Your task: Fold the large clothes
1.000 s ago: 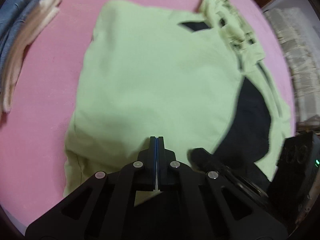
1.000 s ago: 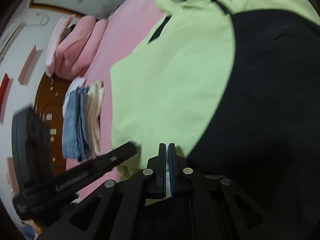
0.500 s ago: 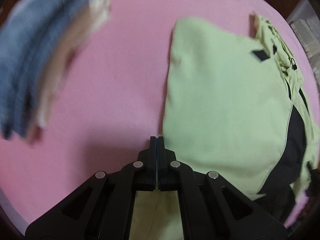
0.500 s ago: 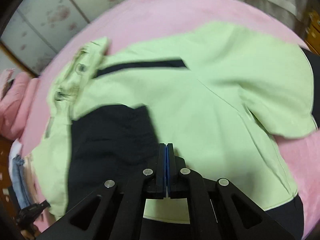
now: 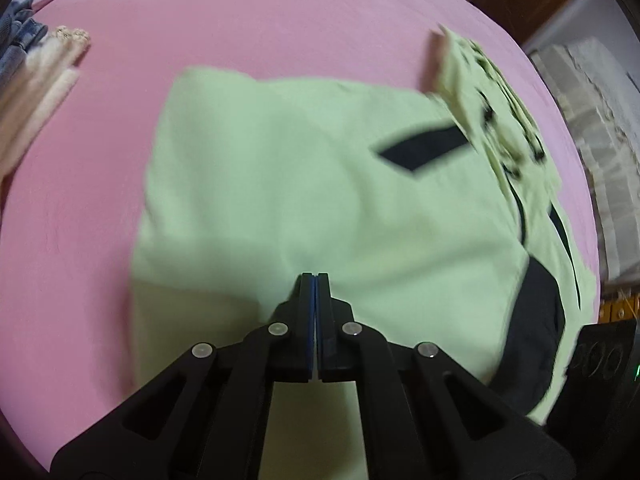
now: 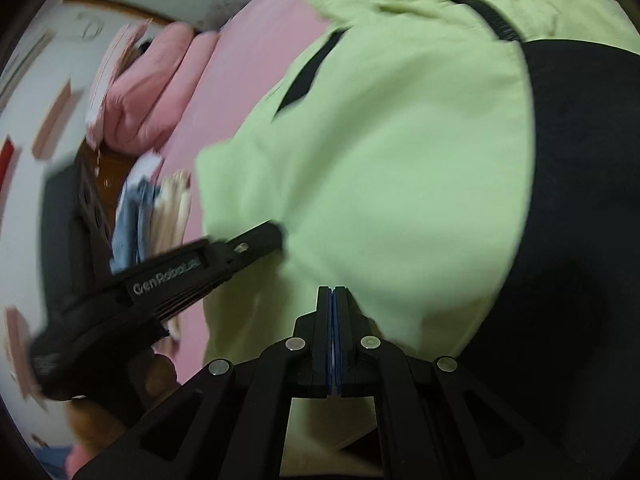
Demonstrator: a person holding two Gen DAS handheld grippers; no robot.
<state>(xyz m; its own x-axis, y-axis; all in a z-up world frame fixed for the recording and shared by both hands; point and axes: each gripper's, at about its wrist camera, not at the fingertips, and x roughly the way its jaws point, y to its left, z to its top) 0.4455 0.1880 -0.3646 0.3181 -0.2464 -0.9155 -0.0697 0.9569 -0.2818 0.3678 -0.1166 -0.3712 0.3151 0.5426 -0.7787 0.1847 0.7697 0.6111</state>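
Jacket (image 5: 320, 200) back centred under left gripper (image 5: 315, 276); both jaws closed, empty.

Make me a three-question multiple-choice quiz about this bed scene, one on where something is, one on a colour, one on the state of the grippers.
1. Where does the stack of folded clothes lie, in the left wrist view?
A. On the green garment
B. At the left edge of the pink bedsheet
C. On the floor

2. What colours is the garment being folded?
A. Light green with black panels
B. Blue and white
C. All pink

3. How do both grippers stand?
A. Both wide open
B. One open
C. Both shut

Answers: 1 B, the stack sits apart from the garment. 2 A, green fabric with black sections. 3 C, the left gripper and right gripper show fingers pressed together.
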